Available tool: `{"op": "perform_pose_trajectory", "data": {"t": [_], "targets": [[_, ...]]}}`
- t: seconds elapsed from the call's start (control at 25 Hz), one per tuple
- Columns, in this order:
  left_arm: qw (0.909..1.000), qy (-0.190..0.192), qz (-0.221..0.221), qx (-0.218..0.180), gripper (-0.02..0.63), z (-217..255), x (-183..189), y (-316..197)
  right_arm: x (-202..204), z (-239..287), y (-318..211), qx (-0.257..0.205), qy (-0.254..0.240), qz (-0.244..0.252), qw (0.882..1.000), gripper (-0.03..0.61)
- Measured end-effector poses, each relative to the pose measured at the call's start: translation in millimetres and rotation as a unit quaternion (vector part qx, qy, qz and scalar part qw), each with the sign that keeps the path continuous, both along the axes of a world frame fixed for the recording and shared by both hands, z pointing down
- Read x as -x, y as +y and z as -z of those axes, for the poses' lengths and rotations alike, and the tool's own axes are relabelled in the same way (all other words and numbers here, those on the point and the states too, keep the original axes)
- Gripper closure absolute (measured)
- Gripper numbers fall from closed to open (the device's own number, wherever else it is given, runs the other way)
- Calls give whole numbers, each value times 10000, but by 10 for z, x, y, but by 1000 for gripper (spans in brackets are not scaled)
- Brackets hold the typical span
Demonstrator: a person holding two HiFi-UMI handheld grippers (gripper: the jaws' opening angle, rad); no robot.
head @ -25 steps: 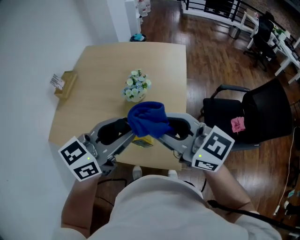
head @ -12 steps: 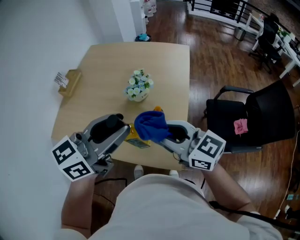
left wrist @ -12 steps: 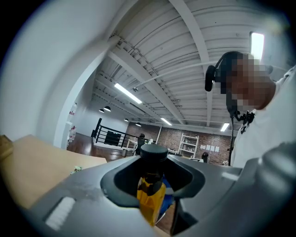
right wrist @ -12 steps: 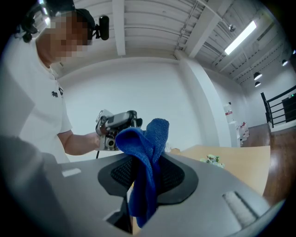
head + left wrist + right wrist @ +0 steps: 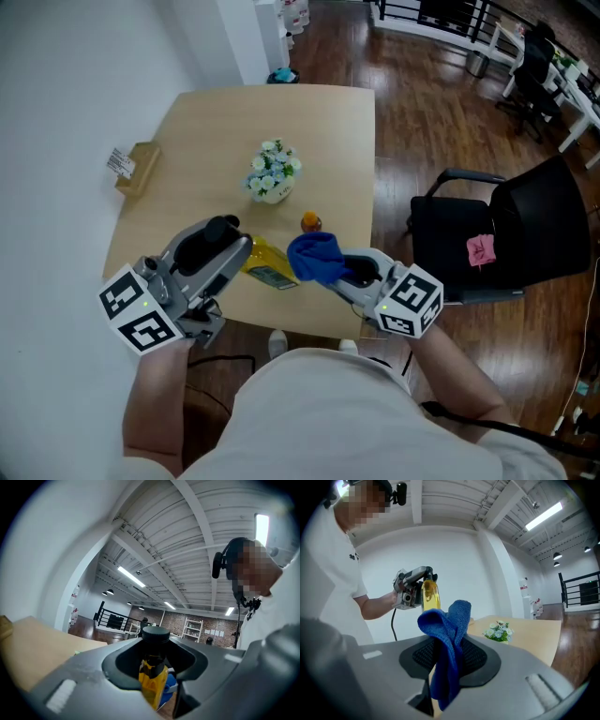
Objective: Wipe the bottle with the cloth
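A yellow bottle (image 5: 268, 267) with a black cap (image 5: 155, 633) is held tilted above the table's near edge, and my left gripper (image 5: 244, 251) is shut on it near the neck. In the left gripper view the bottle (image 5: 153, 686) sits between the jaws of the left gripper (image 5: 154, 662). My right gripper (image 5: 342, 270) is shut on a bunched blue cloth (image 5: 316, 257). The cloth sits just right of the bottle; whether they touch I cannot tell. In the right gripper view the cloth (image 5: 448, 641) stands up from the right gripper (image 5: 449, 663), with the bottle (image 5: 430, 595) beyond it.
A light wooden table (image 5: 206, 141) carries a small pot of white flowers (image 5: 273, 172), a cardboard box (image 5: 134, 167) at its left edge and a small orange object (image 5: 310, 222). A black office chair (image 5: 506, 234) with a pink item (image 5: 478, 248) stands to the right on the wood floor.
The cloth covered the bottle between both grippers a second ago. It has since slid right and down with the right gripper, uncovering the bottle. The left gripper has drawn slightly left.
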State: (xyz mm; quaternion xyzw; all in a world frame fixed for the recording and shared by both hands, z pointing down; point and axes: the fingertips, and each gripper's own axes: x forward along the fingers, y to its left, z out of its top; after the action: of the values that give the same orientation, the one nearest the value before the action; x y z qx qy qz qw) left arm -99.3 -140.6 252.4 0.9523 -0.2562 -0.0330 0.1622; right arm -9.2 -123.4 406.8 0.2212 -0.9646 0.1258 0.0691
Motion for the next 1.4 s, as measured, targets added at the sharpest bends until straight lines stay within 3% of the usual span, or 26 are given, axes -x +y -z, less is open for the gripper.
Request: {"op": "perform_pose_trajectory", "data": {"t": [0.24,0.44,0.6,1.04,1.4], "targets": [[9995,-264,162,-27,449,-65,-13,-170,-82,469,-25,-321,-363,-50,9988,460],[9981,-517,328,60,449,-202,14,-250,162,1254,209,-1039,-784,351,9909,460],[9973,-536,448,230,449,-324,0,-343,348,1483,246,-1286,-972,598,9851,460],[9967,-166,676,412,449,-271,61,-449,558,1126,122,-1101,-821,674,9882,460],[9978,-80,635,196,449,-72,70,-420,590,639,157,-778,-519,758,9927,460]]}}
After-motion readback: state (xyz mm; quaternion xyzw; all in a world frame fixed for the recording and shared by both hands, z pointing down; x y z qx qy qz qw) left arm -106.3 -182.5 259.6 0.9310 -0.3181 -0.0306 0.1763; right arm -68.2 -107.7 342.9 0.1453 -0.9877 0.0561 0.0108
